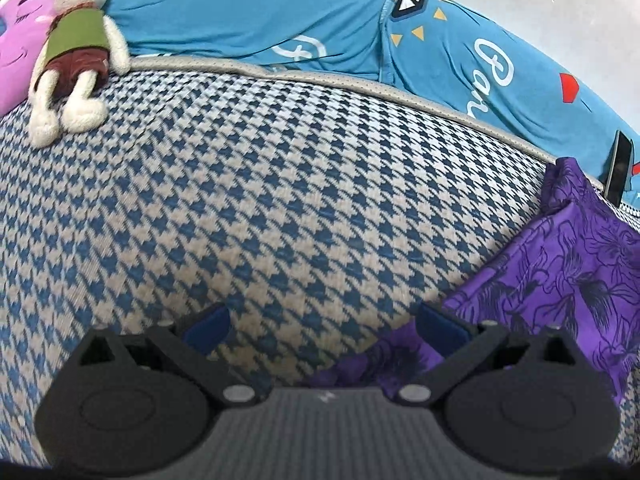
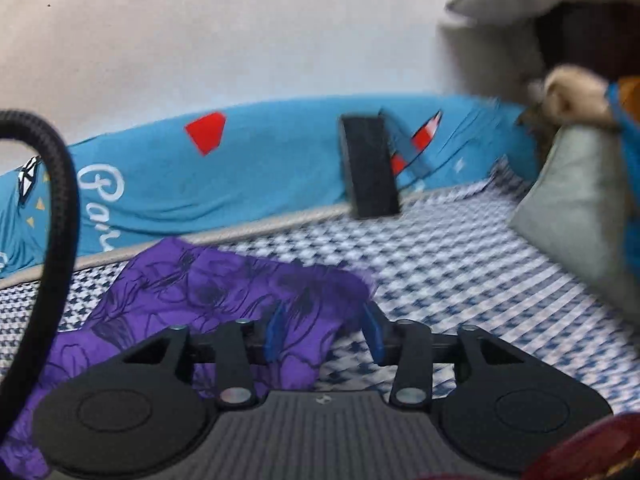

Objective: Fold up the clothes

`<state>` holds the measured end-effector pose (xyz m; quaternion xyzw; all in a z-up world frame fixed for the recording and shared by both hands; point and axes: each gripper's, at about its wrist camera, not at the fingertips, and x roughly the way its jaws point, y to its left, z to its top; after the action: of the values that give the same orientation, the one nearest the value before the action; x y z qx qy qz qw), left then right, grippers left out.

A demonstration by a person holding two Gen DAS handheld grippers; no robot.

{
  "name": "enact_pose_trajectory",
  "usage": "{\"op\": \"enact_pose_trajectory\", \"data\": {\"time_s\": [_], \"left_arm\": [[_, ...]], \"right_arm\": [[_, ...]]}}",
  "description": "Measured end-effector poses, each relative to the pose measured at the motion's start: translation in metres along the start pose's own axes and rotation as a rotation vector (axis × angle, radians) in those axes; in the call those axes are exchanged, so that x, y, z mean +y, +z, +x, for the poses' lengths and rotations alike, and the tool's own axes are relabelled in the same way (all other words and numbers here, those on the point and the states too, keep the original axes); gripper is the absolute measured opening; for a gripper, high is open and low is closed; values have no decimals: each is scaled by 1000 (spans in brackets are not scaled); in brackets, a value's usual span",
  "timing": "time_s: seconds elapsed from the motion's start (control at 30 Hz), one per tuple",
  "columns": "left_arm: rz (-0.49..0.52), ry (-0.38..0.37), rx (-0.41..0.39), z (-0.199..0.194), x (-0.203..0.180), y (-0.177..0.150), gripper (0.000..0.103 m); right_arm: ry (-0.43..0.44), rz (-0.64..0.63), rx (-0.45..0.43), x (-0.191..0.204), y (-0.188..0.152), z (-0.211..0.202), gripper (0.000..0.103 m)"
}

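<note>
1. A purple garment printed with dark floral outlines is seen lying crumpled on a bed surface covered in blue-and-cream houndstooth fabric, near the far edge of the bed, where a grey piped border runs.
2. The left gripper, black with blue finger pads, is held wide open over the houndstooth surface; nothing is gripped, though a fold of the purple garment lies just beside and under its right finger.
3. The right gripper is seen partly open, its blue fingers spread above the near edge of the same garment; the cloth lies between and below the fingers, and whether it is touched cannot be told, as this view is blurred.
4. A turquoise printed sheet with white lettering and red shapes is draped along the far edge, and a dark flat phone-like slab is leaned against it.
5. A cream plush rabbit in a green vest and brown shorts is laid at the far left corner, beside a pink smiling cushion.
6. A black cable is looped across the left of the right wrist view.
</note>
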<state>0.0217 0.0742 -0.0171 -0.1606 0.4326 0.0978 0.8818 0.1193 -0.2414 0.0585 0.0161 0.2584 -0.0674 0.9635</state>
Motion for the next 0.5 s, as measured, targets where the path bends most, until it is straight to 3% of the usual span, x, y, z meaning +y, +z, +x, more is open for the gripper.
{"op": "enact_pose_trajectory", "data": {"time_s": [0.17, 0.37, 0.5], "left_arm": [[-35, -7, 17, -6, 5, -16, 103], [-56, -7, 20, -13, 8, -32, 103], [-59, -17, 16, -17, 6, -40, 103]], "right_arm": [[132, -1, -11, 10, -8, -26, 42], [381, -19, 77, 38, -33, -52, 42], [508, -98, 126, 65, -58, -71, 42]]}}
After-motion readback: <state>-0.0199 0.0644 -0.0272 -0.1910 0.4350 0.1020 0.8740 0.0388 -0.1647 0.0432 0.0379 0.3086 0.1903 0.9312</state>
